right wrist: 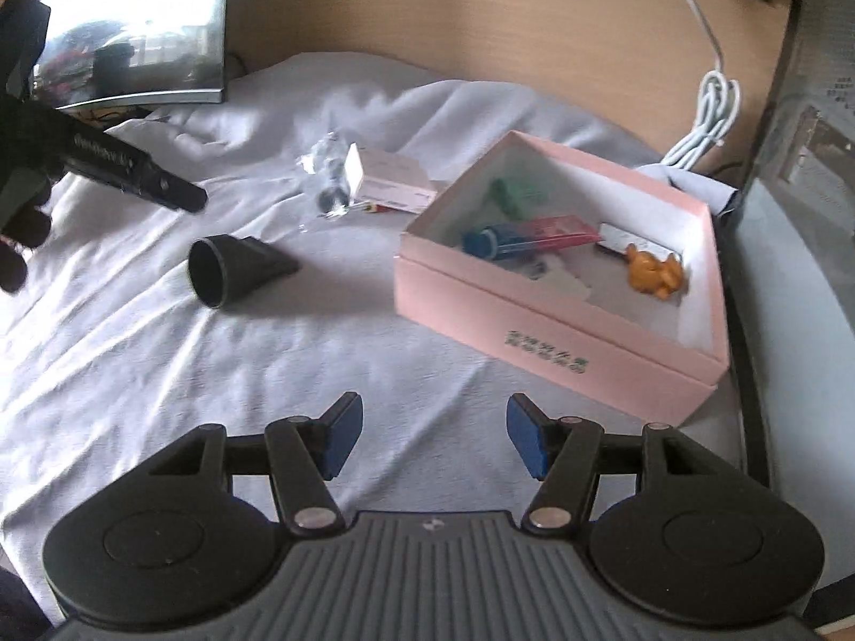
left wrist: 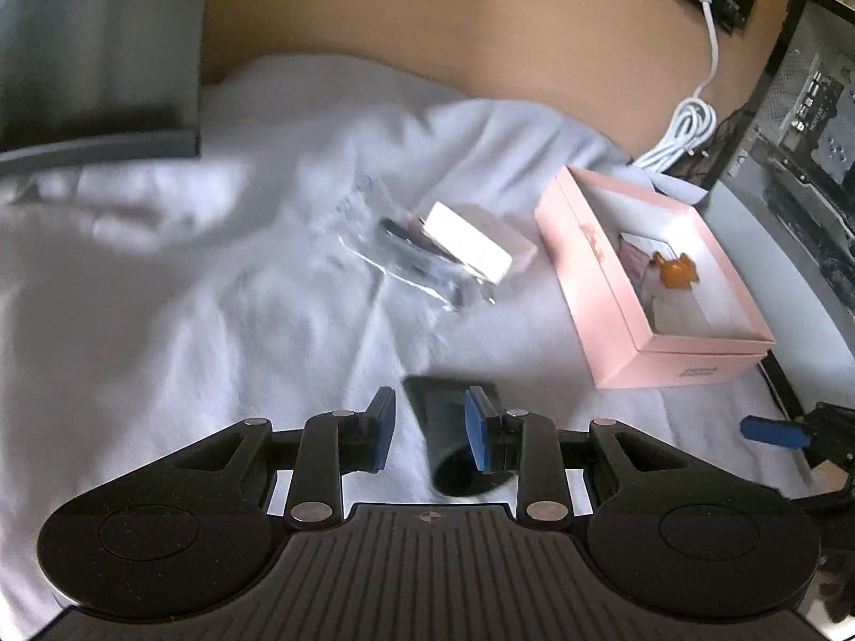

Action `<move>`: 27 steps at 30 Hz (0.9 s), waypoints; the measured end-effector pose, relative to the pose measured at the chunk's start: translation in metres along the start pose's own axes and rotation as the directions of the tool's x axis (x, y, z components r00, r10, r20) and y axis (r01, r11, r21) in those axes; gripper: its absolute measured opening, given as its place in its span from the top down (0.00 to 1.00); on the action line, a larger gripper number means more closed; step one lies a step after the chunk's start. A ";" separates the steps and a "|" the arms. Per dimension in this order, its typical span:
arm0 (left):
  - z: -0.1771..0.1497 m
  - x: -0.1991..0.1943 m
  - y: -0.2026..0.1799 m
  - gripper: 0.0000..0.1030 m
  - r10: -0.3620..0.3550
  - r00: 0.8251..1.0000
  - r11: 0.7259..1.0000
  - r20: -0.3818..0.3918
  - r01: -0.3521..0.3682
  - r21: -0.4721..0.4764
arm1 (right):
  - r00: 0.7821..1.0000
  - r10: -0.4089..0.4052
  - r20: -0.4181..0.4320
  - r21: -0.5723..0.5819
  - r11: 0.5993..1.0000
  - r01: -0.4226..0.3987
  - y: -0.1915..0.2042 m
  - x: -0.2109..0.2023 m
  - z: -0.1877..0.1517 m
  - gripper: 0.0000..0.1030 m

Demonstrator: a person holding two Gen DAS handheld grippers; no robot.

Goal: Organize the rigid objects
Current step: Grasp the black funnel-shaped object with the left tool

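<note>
A wrinkled white cloth (right wrist: 160, 352) covers the table. On it sits an open pink cardboard box (right wrist: 534, 315), already holding a blue tube (right wrist: 489, 240), a green piece (right wrist: 507, 195), a pink packet (right wrist: 556, 227) and a small orange figure (right wrist: 654, 270). Still outside, by my judgement about half the job: a white carton (right wrist: 387, 179), a crinkly clear bag (right wrist: 326, 181) and a smooth black funnel-shaped nozzle (right wrist: 235, 270) (lying on its side). The left gripper (left wrist: 430, 432) has its fingers spread over the nozzle, not gripping. The right gripper (right wrist: 430, 440) hangs wide open, empty.
</note>
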State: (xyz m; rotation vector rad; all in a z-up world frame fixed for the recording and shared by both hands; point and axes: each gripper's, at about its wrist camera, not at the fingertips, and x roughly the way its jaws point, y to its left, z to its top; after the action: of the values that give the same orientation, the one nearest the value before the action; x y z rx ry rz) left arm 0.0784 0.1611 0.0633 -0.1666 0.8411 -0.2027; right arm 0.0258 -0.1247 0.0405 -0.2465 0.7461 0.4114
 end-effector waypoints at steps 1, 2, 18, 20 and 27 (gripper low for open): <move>-0.001 0.004 -0.003 0.70 -0.006 1.000 1.000 0.001 0.006 -0.009 | 1.000 -0.002 -0.005 -0.004 1.000 0.002 0.003 0.000 0.000 0.42; -0.001 0.007 -0.006 0.70 -0.009 1.000 1.000 0.002 0.009 -0.015 | 1.000 -0.002 -0.007 -0.007 1.000 0.002 0.005 0.002 0.000 0.42; -0.012 0.066 -0.041 0.44 0.118 0.991 0.991 -0.062 -0.114 0.066 | 0.998 -0.052 -0.043 0.015 0.999 0.052 0.011 -0.009 -0.015 0.42; -0.014 0.066 -0.044 0.44 0.114 0.993 0.988 -0.042 -0.109 0.106 | 0.999 -0.044 -0.021 0.015 0.999 0.044 0.010 -0.010 -0.002 0.42; -0.033 0.034 -0.031 0.44 0.011 1.000 0.998 0.002 -0.011 0.067 | 0.993 0.119 0.011 0.091 0.989 -0.120 0.008 0.016 0.086 0.42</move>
State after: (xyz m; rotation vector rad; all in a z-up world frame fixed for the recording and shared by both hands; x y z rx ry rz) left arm 0.0719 0.1209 0.0242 -0.0990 0.8327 -0.2198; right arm 0.0849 -0.0823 0.0894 -0.1144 0.7747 0.4899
